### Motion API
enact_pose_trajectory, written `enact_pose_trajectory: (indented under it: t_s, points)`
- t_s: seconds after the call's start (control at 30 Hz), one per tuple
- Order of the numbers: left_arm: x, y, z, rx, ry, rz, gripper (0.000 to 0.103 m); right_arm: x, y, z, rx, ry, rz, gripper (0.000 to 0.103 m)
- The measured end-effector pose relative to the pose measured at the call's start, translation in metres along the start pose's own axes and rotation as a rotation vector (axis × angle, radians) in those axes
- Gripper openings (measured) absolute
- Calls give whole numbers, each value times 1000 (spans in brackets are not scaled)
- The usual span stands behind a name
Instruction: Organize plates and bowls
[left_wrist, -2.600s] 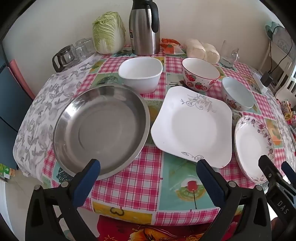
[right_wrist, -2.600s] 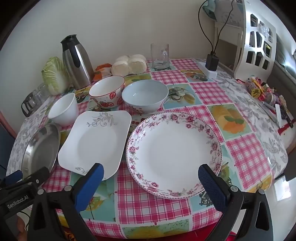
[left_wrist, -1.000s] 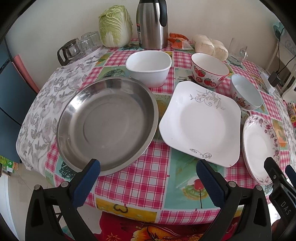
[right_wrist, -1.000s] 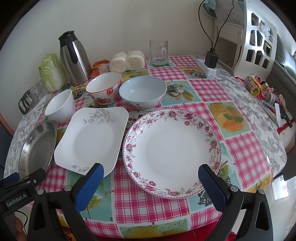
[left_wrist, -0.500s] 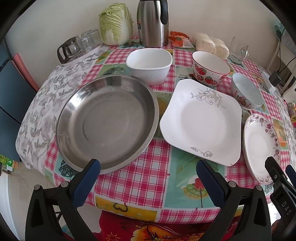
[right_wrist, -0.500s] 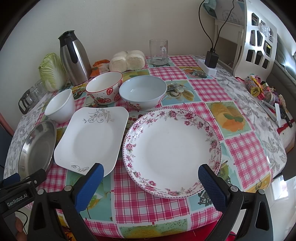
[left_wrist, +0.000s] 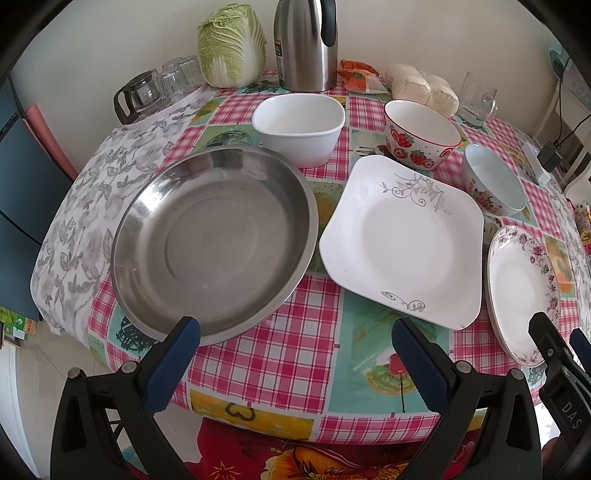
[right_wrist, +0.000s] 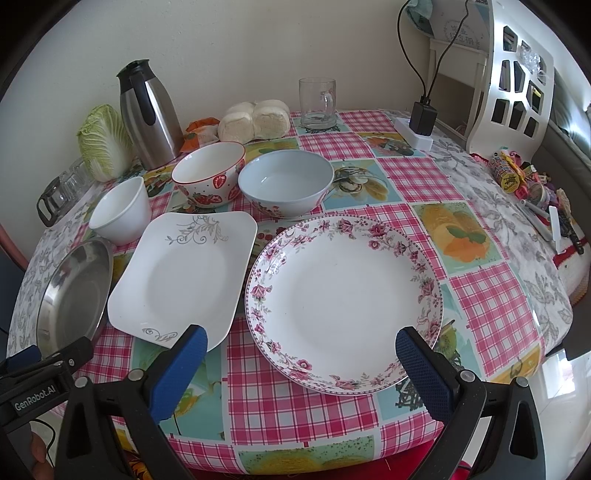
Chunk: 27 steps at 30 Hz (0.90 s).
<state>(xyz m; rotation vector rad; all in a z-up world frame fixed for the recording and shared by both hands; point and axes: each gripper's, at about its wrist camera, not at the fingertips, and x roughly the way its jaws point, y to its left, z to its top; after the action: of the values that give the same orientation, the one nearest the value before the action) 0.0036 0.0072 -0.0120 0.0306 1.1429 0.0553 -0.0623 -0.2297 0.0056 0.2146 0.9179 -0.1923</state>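
Observation:
A steel round plate (left_wrist: 214, 240) lies front left, a white square plate (left_wrist: 402, 240) beside it, and a floral round plate (right_wrist: 343, 299) to the right. Behind them stand a white square bowl (left_wrist: 299, 127), a strawberry bowl (left_wrist: 421, 134) and a pale blue bowl (right_wrist: 286, 182). My left gripper (left_wrist: 295, 328) is open and empty above the table's front edge, between the steel and square plates. My right gripper (right_wrist: 301, 339) is open and empty over the near rim of the floral plate.
At the back stand a steel thermos (left_wrist: 306, 44), a cabbage (left_wrist: 231, 44), buns (right_wrist: 255, 120), a glass mug (right_wrist: 317, 103) and upturned glasses (left_wrist: 155, 90). A power strip with charger (right_wrist: 417, 127) and small clutter (right_wrist: 524, 181) sit at the right edge.
Both grippers have shifted slightly forward toward the table; the dishes have not moved. Both grippers stay open.

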Motion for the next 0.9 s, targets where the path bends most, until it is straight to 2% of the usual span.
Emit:
enact_pose_trajectory:
  t_s: [0.33,0.5,0.7,0.9]
  points:
    - [0,1,0,2,4,-8,103,2,1,-2,-6,10,-3,103]
    - [0,9,3,-28,7,-14,103,8,10,-1,-22,22,-9,103]
    - [2,39,8,-155,6,-6,103,15,27,2,-58,33,11,103]
    - [13,84,10,-327,27,22,103,24,53,9,-87,20,78,103]
